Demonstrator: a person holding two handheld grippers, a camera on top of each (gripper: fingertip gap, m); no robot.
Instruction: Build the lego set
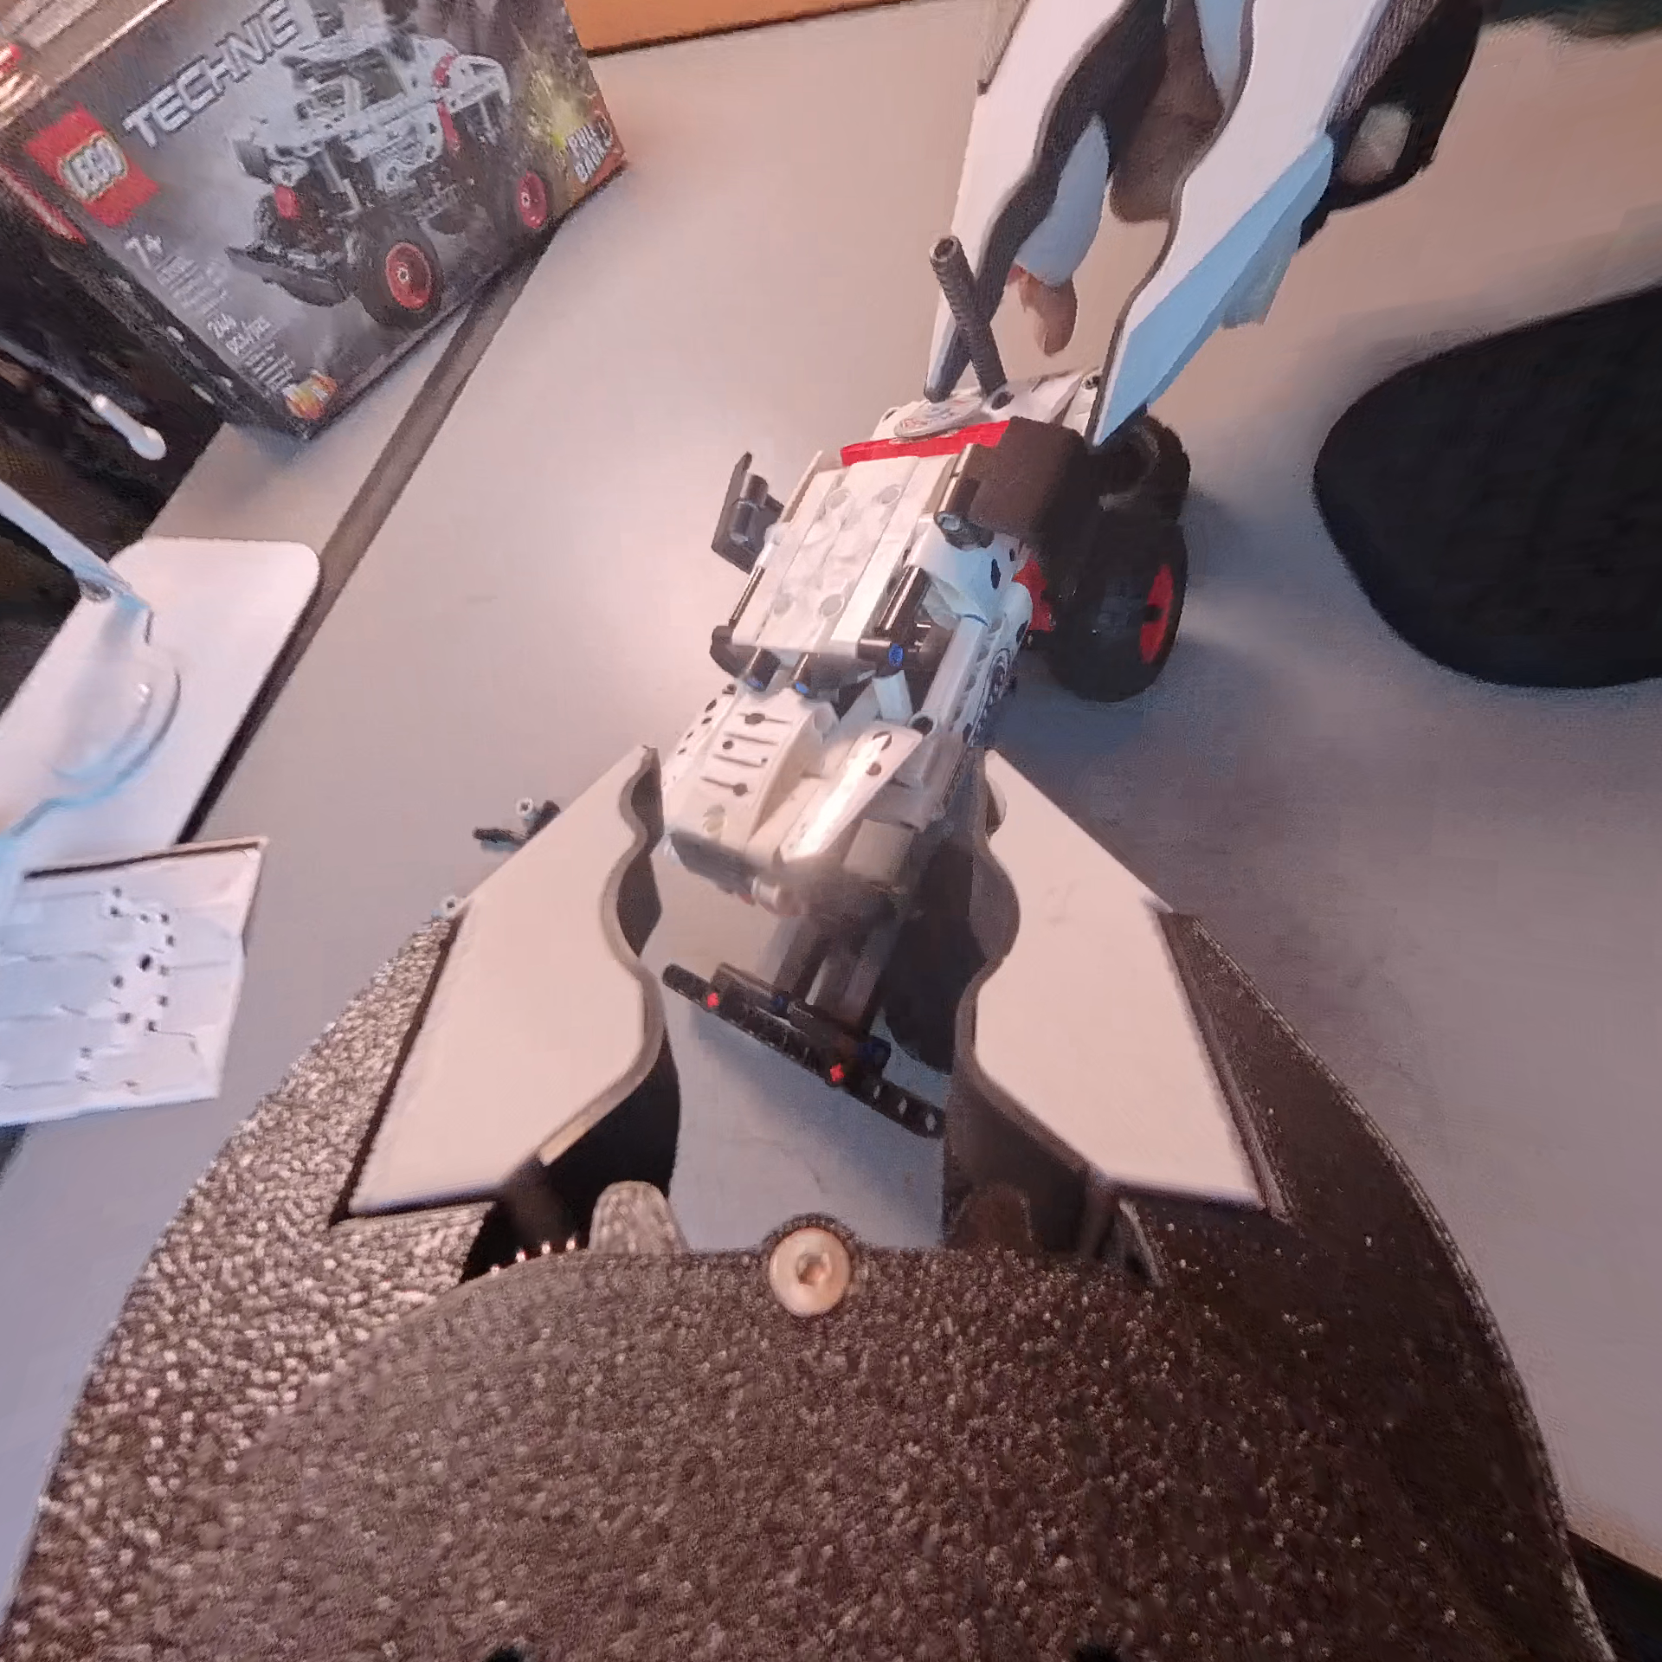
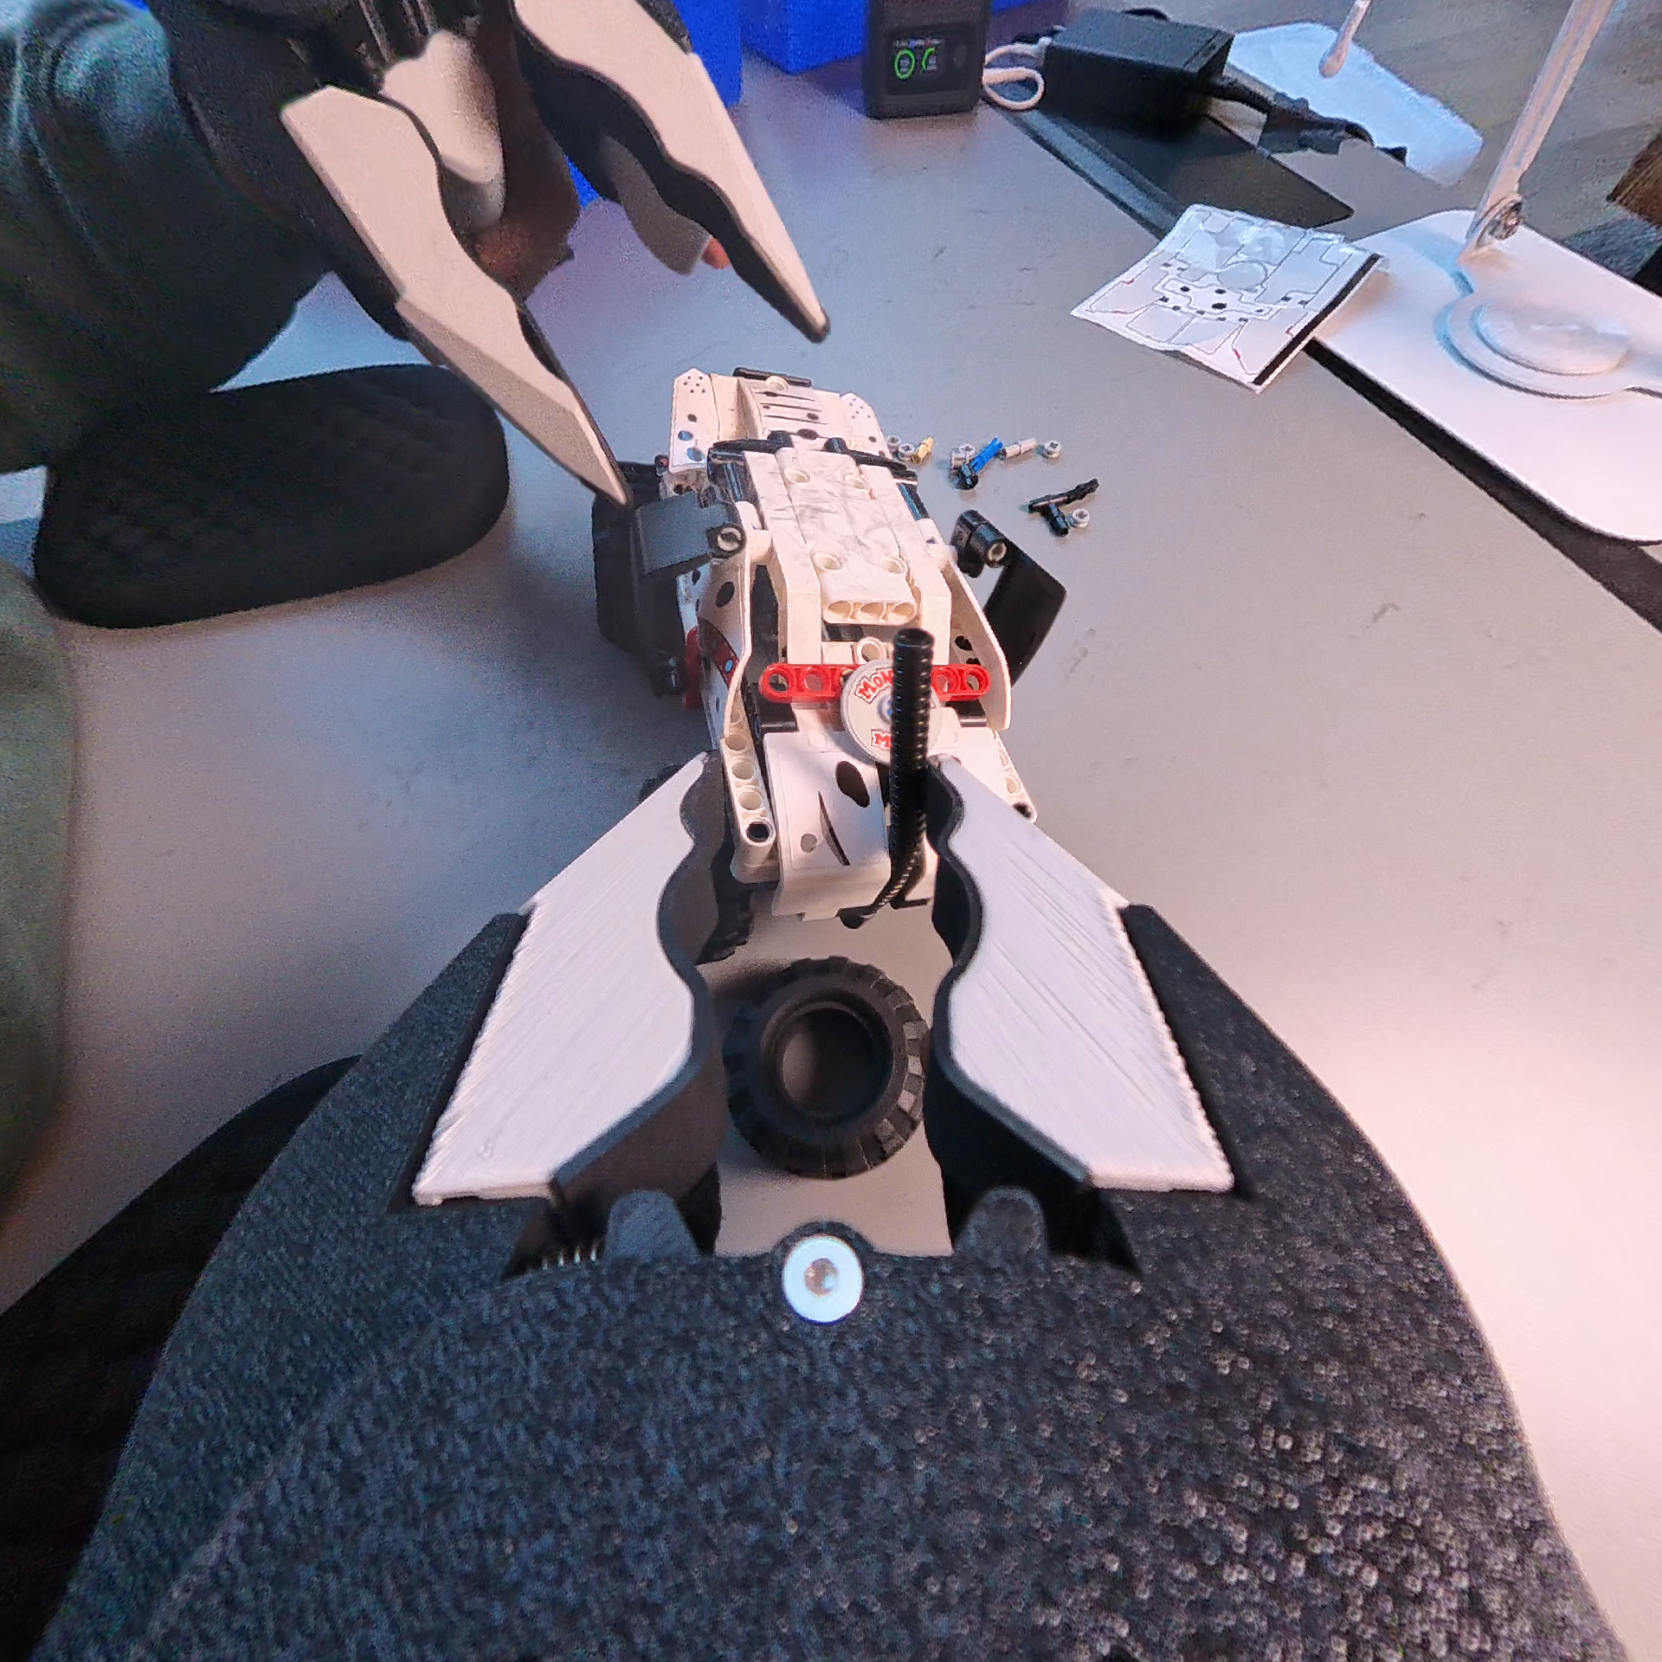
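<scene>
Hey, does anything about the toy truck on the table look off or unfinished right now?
Yes. The toy truck has wheels on one side only, so it sits lopsided. A loose tyre lies on the table behind it, and small spare pieces are scattered beside its front.

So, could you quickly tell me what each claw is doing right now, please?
Left claw: open around the front of the lego truck, not clamping it.
Right claw: open around the truck's rear, beside the black ribbed rod, holding nothing.
</scene>
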